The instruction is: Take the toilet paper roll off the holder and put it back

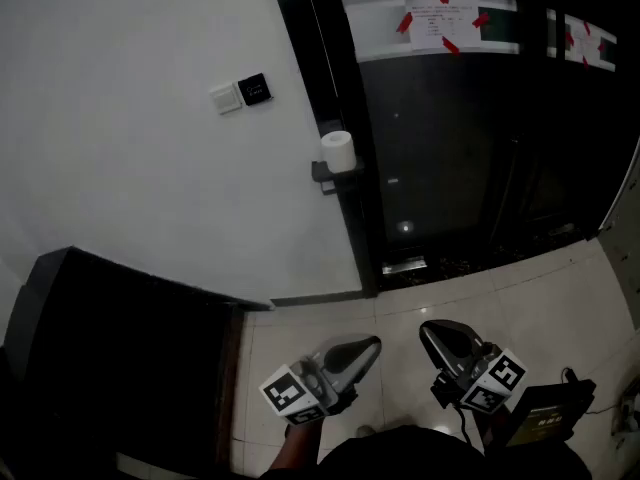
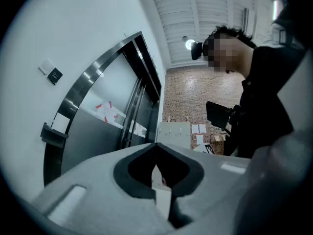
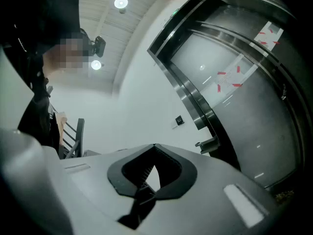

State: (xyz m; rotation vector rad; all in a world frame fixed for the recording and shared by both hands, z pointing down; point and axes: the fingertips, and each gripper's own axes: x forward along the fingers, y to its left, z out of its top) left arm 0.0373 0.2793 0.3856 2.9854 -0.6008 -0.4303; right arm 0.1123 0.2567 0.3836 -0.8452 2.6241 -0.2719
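Looking down from the head view, the toilet paper roll point(image 1: 339, 152) sits on top of the holder point(image 1: 322, 172), a small dark bracket fixed where the white wall meets the dark glass door. Both tools hang well below the holder, over the pale tiled floor. The left gripper point(image 1: 372, 347) has its jaws pressed together on nothing, and the right gripper point(image 1: 430, 330) is pinched closed the same way, also empty. Over to the left gripper view: its tips meet in a point and nothing sits between them. The holder point(image 2: 53, 133) shows far off at the left edge, with the white roll point(image 2: 61, 122) perched on it. Now the right gripper view: again the pads are together and empty. The holder point(image 3: 208, 144) juts from the door frame well beyond the tips, and I can't make out the roll on it from this angle. So the task looks barely begun, with the roll on its perch and neither tool near it. The risks, as I judge them: reaching in with jaws closed like this would simply nudge the roll, and a light roll resting on a narrow bracket could topple to the floor. Opening late or squeezing hard would crush the soft paper. Coming in off-centre could catch the bracket rather than the roll.
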